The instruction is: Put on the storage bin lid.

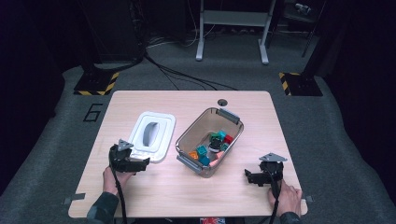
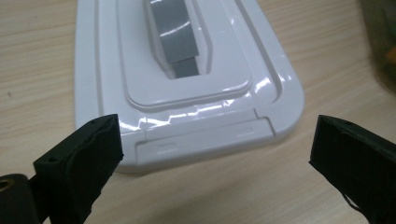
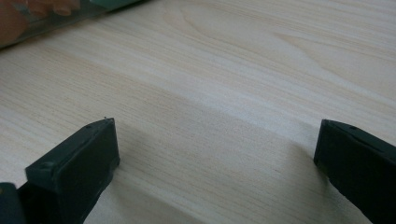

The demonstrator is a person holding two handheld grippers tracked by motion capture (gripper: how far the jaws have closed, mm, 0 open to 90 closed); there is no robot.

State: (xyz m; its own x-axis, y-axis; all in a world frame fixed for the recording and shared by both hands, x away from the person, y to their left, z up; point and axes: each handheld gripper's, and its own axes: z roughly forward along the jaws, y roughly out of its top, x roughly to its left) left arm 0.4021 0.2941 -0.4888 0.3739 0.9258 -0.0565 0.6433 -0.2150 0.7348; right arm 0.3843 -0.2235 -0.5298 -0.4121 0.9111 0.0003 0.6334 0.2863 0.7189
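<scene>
Left gripper (image 1: 140, 164) spread wide at six o'clock of white lid (image 1: 152, 135); right gripper (image 1: 251, 176) agape over bare table (image 1: 187, 196).

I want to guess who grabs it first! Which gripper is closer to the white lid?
Left. The left gripper sits right at the near edge of the white lid, jaws open toward it. The right gripper is far off, beyond the bin.

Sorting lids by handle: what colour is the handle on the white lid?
Grey; the lid handle shows best in the left gripper view.
</scene>
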